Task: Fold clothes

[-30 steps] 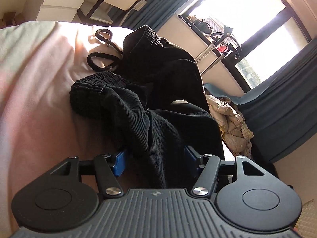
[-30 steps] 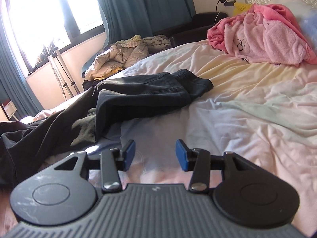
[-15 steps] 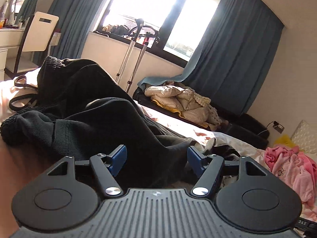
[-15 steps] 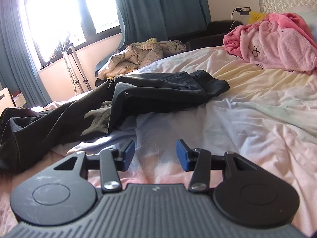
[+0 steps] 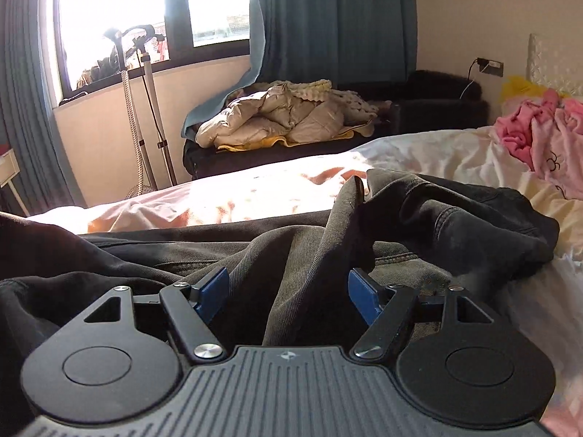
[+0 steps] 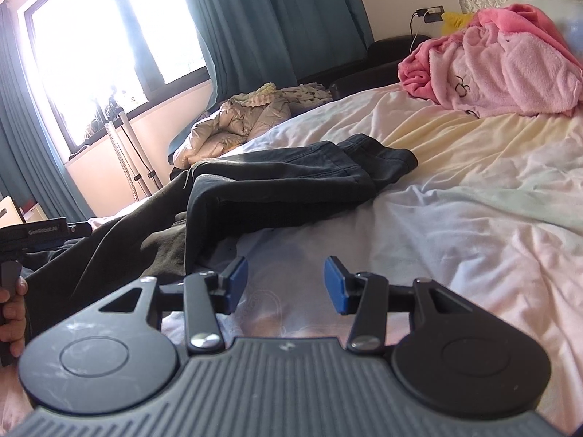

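Now: dark trousers sprawled across the bed, both jaws clear

Right now my left hand-held gripper (image 5: 288,291) sits low over the dark trousers (image 6: 284,178) on the bed (image 6: 473,189). Its jaws have just been opening and stand wide, with a ridge of grey-black cloth rising between the blue pads (image 5: 213,287) but not pinched by either one, so it is released. My right hand-held gripper (image 6: 286,284) hovers over bare pastel sheet, jaws parted about halfway with nothing in them.

From the right wrist view the trousers' long axis runs from about 8 o'clock up to 2 o'clock, the folded hem end pointing toward 2 o'clock, toward the pink fleece garment (image 6: 503,69) heaped near the headboard. At 9 o'clock in that view my left hand (image 6: 12,313) grips its tool.

No container is in play; a beige quilted jacket (image 5: 284,116) lies on a dark low couch by the curtain (image 5: 339,18).

Compared with a second ago, the left view has rolled upright and swung away from the ribbed black cuffs and the chair, and the right view has barely changed.
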The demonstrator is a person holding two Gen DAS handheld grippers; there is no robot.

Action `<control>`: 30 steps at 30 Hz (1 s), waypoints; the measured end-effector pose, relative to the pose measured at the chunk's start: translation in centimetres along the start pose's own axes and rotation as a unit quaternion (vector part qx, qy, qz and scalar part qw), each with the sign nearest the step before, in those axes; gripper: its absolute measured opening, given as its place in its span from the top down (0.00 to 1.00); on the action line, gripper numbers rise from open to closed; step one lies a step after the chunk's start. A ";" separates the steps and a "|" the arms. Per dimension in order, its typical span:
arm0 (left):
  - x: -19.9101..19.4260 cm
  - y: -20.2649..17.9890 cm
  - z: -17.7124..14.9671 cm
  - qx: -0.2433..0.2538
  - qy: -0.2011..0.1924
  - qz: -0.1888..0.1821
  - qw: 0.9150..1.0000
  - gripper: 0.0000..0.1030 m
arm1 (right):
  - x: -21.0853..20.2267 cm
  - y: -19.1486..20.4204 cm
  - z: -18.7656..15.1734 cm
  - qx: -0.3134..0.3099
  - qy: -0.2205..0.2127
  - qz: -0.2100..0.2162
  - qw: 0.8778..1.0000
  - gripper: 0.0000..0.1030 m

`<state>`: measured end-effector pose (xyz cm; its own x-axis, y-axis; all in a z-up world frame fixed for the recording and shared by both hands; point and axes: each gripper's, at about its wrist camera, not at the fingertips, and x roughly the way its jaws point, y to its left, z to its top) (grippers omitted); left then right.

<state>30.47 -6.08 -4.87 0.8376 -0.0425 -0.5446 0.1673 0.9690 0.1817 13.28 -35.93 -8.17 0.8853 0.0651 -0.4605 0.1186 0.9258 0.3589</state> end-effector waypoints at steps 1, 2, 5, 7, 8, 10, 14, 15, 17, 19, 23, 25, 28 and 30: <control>1.5 -1.2 0.5 0.023 0.015 0.022 0.999 0.27 | 0.3 -0.2 0.0 0.003 0.003 -0.003 1.000 0.53; 2.9 -2.1 1.0 0.038 0.031 0.037 0.998 0.27 | 0.7 -0.3 -0.1 0.007 0.007 -0.007 1.000 0.53; 5.9 -3.7 2.3 0.066 0.042 0.049 0.996 0.27 | 1.3 -0.8 0.0 0.017 0.011 -0.025 0.999 0.53; 7.7 -4.4 3.1 0.069 0.050 0.061 0.995 0.27 | 1.4 -1.2 0.0 0.026 0.007 -0.039 0.999 0.48; 8.5 -4.6 3.4 0.065 0.056 0.063 0.994 0.27 | 1.5 -1.4 0.1 0.031 0.002 -0.046 0.998 0.40; 9.9 -4.9 3.7 0.058 0.069 0.055 0.994 0.27 | 1.9 -1.9 -0.1 0.043 0.002 -0.047 0.998 0.37; 11.7 -6.5 4.2 0.076 0.070 0.049 0.993 0.29 | 3.0 -2.5 -0.4 0.057 0.016 -0.041 0.997 0.37; 12.0 -6.7 4.2 0.081 0.072 0.044 0.993 0.39 | 3.1 -2.6 -0.5 0.058 0.017 -0.040 0.997 0.37; 12.2 -7.2 4.1 0.093 0.082 0.037 0.992 0.69 | 3.4 -2.6 -0.6 0.058 0.018 -0.039 0.997 0.37; 12.0 -7.6 3.9 0.106 0.094 0.031 0.989 0.90 | 3.8 -2.6 -0.7 0.058 0.025 -0.038 0.997 0.36; 8.2 -7.1 4.8 0.097 0.060 0.004 0.994 0.95 | 3.6 -2.2 -0.6 0.051 0.022 -0.030 0.998 0.36; 5.8 -7.2 5.2 0.104 0.047 -0.010 0.993 0.95 | 3.3 -2.0 -0.5 0.043 0.017 -0.032 0.998 0.37; 1.8 -7.5 5.5 0.111 0.029 -0.026 0.993 0.95 | 3.1 -1.6 -0.4 0.028 0.015 -0.042 0.999 0.37; -1.0 -7.8 5.2 0.120 0.014 -0.036 0.992 0.95 | 2.9 -1.4 -0.3 0.022 0.020 -0.044 0.999 0.37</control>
<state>30.97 -14.86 -1.50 0.8044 -0.0990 -0.5858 0.3478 0.8778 0.3293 15.51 -36.88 -10.27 0.8517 -0.0008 -0.5241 0.2160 0.9117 0.3496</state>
